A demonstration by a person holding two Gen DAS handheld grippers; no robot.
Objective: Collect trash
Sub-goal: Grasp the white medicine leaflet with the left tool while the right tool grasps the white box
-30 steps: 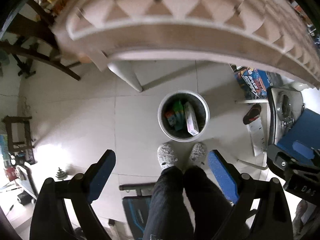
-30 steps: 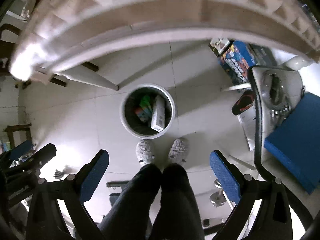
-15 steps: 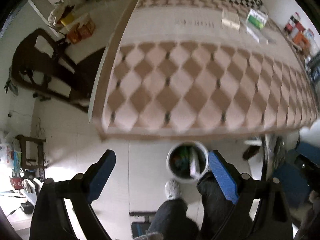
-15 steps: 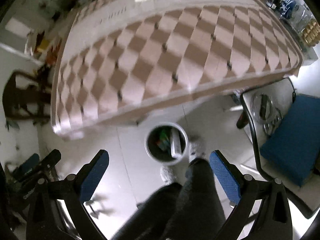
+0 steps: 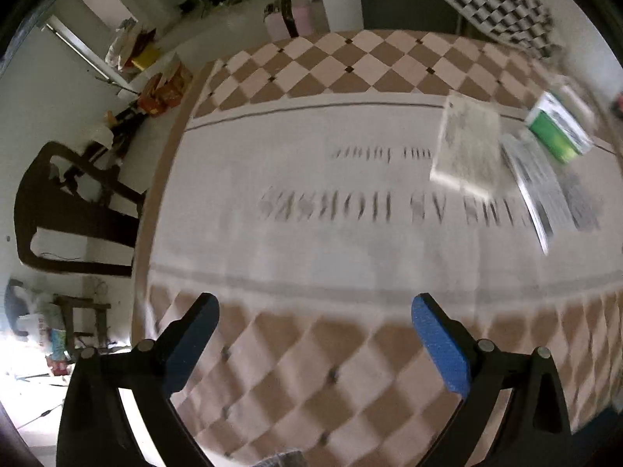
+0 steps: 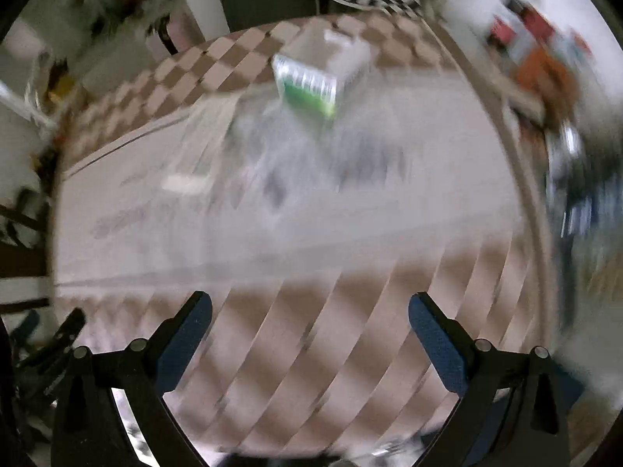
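Both views look down on a table (image 5: pixel 311 257) with a checkered and white printed cloth. On its far right lie a green and white box (image 5: pixel 558 130), a flat pale packet (image 5: pixel 467 148) and a clear printed wrapper (image 5: pixel 537 190). My left gripper (image 5: pixel 313 340) is open and empty above the near edge. My right gripper (image 6: pixel 309 336) is open and empty too. In the blurred right wrist view the green box (image 6: pixel 309 87) sits far ahead, with the pale packet (image 6: pixel 206 144) to its left.
A dark wooden chair (image 5: pixel 74 210) stands left of the table. Bags and boxes (image 5: pixel 163 81) lie on the floor beyond it. A black-and-white checkered board (image 5: pixel 498 7) leans at the back. Cluttered items (image 6: pixel 541 58) stand at the table's right.
Both grippers have swung up from the floor bin and my legs to face the tabletop. The bin has left both views. Both grippers stayed open.
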